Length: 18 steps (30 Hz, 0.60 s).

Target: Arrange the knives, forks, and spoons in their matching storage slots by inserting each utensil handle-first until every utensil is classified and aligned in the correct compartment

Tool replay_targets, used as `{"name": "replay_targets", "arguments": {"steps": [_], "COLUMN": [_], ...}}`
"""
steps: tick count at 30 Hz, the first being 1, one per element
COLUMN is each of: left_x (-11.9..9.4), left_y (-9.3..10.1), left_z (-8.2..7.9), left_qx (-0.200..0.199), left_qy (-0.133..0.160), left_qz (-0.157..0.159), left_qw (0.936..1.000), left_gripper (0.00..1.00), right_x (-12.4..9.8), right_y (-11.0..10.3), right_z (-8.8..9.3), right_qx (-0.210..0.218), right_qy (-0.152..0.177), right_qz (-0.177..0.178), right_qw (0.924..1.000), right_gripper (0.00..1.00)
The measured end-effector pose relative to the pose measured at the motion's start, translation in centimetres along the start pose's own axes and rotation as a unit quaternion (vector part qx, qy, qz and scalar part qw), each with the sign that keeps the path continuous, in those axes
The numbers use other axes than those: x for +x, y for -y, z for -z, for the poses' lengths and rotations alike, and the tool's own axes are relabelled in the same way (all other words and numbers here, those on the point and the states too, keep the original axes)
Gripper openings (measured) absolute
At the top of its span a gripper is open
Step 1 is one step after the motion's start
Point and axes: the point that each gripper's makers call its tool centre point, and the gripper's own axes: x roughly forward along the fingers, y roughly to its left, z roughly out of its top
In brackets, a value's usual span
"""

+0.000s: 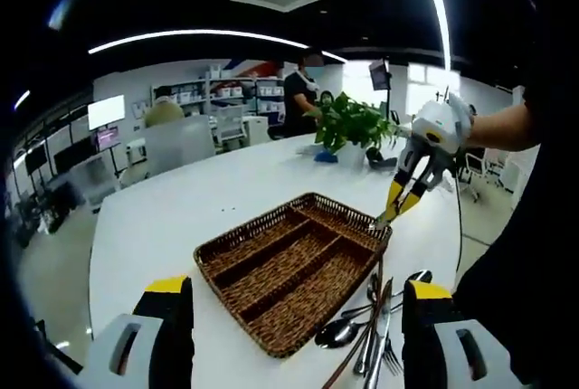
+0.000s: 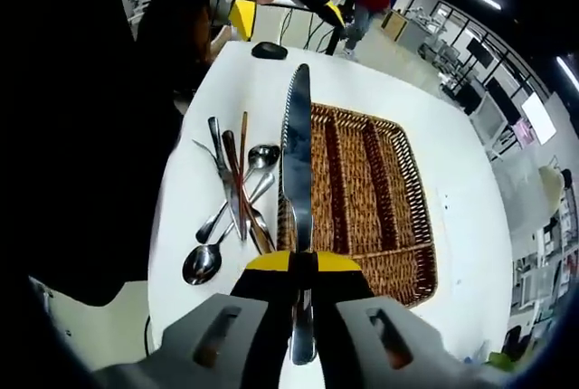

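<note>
Mid-sort, with one knife [image 2: 298,181] clamped between the right tool [image 2: 302,267] jaws, blade pointing forward, held over the near edge of the wicker tray [image 2: 398,190] on the white desk [image 2: 452,163]. All slots bare so far. Remaining spoons, forks and knives heaped in a loose pile [image 1: 371,330] just beside the tray. Left tool [image 1: 294,317] wide open, holding nothing, hovering near the tray. Next, probably: turn the knife (blade leads now) and lower it into a long slot, handle-first.
</note>
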Motion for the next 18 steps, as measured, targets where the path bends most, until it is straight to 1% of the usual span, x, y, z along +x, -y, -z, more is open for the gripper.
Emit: {"name": "replay_targets", "arguments": {"steps": [8,10,11,14,18], "left_x": [-1.5,-2.1,-2.6,-3.2,-3.9], "left_y": [-0.7,-0.8,-1.2,-1.5,-2.0], "left_z": [-0.2,-0.4,-0.3,-0.3,0.3], "left_qx": [-0.004,0.0,-0.001,-0.005,-0.01], "left_qy": [0.002,0.006,0.008,0.012,0.01], "left_qz": [-0.016,-0.022,-0.024,-0.028,-0.038], "left_qw": [0.9999,0.9997,0.9997,0.9995,0.9992], "left_gripper": [1.0,1.0,1.0,1.0,1.0], "right_x": [-0.4,-0.5,-0.5,-0.4,-0.4], "right_y": [1.4,1.7,1.9,2.4,3.5], "right_z": [-0.8,-1.2,-1.6,-2.4,-3.5], "right_qx": [-0.014,-0.012,-0.011,-0.016,-0.028], "right_qy": [-0.007,-0.005,-0.002,-0.002,-0.002], "right_qz": [0.009,0.006,0.006,0.007,0.012], "right_qw": [0.9998,0.9999,0.9999,0.9998,0.9995], "right_gripper": [0.03,0.03,0.03,0.03,0.03]}}
